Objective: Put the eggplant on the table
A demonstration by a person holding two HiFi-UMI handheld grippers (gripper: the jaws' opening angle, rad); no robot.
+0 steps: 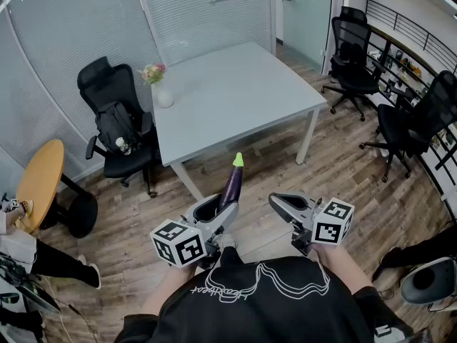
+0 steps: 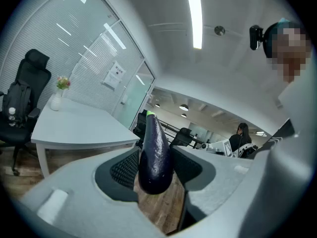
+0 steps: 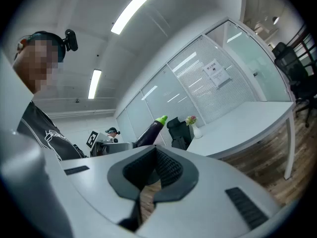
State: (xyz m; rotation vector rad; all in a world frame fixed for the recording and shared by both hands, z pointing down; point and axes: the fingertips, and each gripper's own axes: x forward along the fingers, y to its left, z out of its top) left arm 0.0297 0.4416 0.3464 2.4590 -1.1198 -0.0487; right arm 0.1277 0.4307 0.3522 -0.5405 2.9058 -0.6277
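Your left gripper (image 1: pixel 218 209) is clamped on the eggplant (image 1: pixel 232 184). Both ribbed pads press against the thick purple lower end. The eggplant rises steeply out of the jaws with its green tip uppermost, leaning toward the grey table (image 1: pixel 243 91). It is held in the air on your side of the table, short of the near corner and over the wood floor (image 1: pixel 343 177), and it touches nothing but the pads.

Your right gripper (image 1: pixel 280 204) is also on the near side of the table, just beside the left one and about level with it. Its jaws are drawn together at the tips and there is nothing between them.

The table top itself carries a white vase of flowers (image 1: pixel 163 91), standing at the edge farthest to the left. Against that left side of the table sits a black office chair (image 1: pixel 114 120) with a dark backpack on its seat. Further left of the table is a round wooden side table (image 1: pixel 39 181). To the right of the table, well apart from it, black office chairs (image 1: pixel 353 48) stand along a railing. Beyond the table is a glass partition with blinds.
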